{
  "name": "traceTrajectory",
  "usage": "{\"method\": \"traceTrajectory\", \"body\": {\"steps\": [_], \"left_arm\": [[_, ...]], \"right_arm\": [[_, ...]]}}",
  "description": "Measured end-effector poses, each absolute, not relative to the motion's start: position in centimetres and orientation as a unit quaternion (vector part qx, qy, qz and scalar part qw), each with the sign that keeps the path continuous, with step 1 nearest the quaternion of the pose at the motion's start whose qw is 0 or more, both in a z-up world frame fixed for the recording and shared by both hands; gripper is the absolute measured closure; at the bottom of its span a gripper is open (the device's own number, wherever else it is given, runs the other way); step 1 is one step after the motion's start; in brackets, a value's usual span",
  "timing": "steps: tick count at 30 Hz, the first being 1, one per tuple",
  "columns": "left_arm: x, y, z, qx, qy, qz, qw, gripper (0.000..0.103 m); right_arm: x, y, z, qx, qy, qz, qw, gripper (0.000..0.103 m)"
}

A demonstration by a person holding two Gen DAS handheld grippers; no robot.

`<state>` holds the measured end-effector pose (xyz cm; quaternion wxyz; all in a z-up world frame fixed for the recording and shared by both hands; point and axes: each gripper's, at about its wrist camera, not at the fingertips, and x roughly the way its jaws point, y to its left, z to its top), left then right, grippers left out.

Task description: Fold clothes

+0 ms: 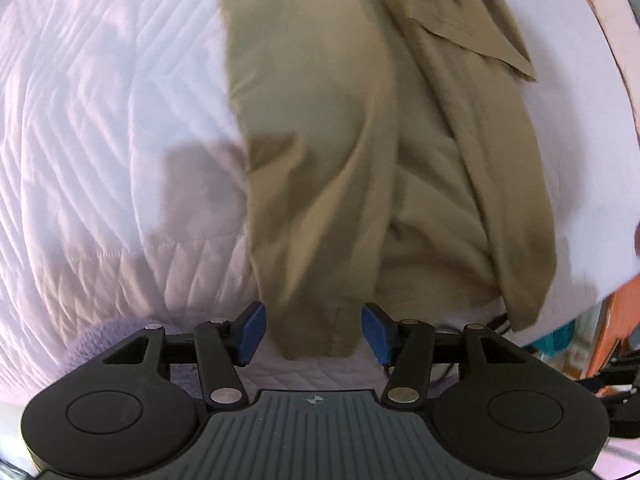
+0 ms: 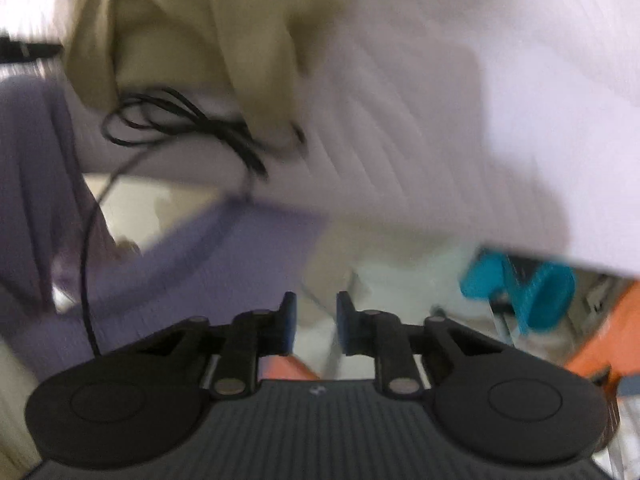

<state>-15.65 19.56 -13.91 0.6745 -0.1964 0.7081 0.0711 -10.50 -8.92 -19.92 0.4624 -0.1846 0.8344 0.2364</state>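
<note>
Matt olive woven cloth makes up the trousers point(image 1: 360, 160), lying on a pale quilted bedcover point(image 1: 100, 140) stitched in ridges — lower frame, matt black plastic gripper arms carry smooth blue pads point(image 1: 254, 330).

Left of the olive garment point(image 1: 360, 160): a wide stretch of bare white quilt point(image 1: 100, 140), free for passage, bounded only by a lilac fuzzy cloth point(image 1: 104, 340) at the near edge. Right of the garment: a narrower strip of bare quilt, hemmed in at the bed's edge by orange and teal clutter point(image 1: 600, 332). At the garment's near corner in the right wrist view: a looped black cable point(image 2: 180, 120) lying on the quilt, trailing off past purple fabric point(image 2: 40, 140) — a snag risk; bare quilt beyond, blurred teal object point(image 2: 532, 292) off the edge.
</note>
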Motion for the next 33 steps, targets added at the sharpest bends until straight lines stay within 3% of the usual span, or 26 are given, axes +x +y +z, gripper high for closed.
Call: {"method": "traceTrajectory", "body": {"steps": [5,10,14,18,20,25,30,33], "left_arm": [[-10.3,17.1,-15.4,-0.186,0.697,0.07,0.689,0.048],[-6.9,15.9,-14.8,-0.179,0.665,0.069,0.722,0.048],[-5.1,16.2,-13.9,-0.191,0.617,0.08,0.759,0.048],[-3.0,16.5,-12.7,-0.21,0.57,0.09,0.789,0.046],[-1.5,16.3,-12.5,-0.203,0.547,0.097,0.807,0.044],[3.4,15.7,-12.2,-0.184,0.488,0.065,0.851,0.043],[9.6,15.5,-12.3,-0.156,0.467,-0.023,0.87,0.04],[11.4,16.5,-13.8,-0.155,0.485,0.01,0.861,0.039]], "right_arm": [[-13.5,-13.5,-19.0,-0.221,0.848,0.232,0.422,0.069],[-13.2,-16.1,-17.9,-0.191,0.842,0.203,0.461,0.064],[-9.9,-16.1,-15.0,-0.07,0.762,0.182,0.617,0.061],[-4.6,-13.6,-12.7,0.075,0.618,0.176,0.763,0.055],[-1.4,-11.1,-13.3,0.092,0.578,0.183,0.79,0.049],[4.5,-7.2,-16.8,0.08,0.531,0.184,0.824,0.048],[3.9,-5.3,-17.6,0.088,0.487,0.162,0.854,0.048],[4.2,-4.3,-19.5,0.092,0.486,0.151,0.856,0.043]]}}
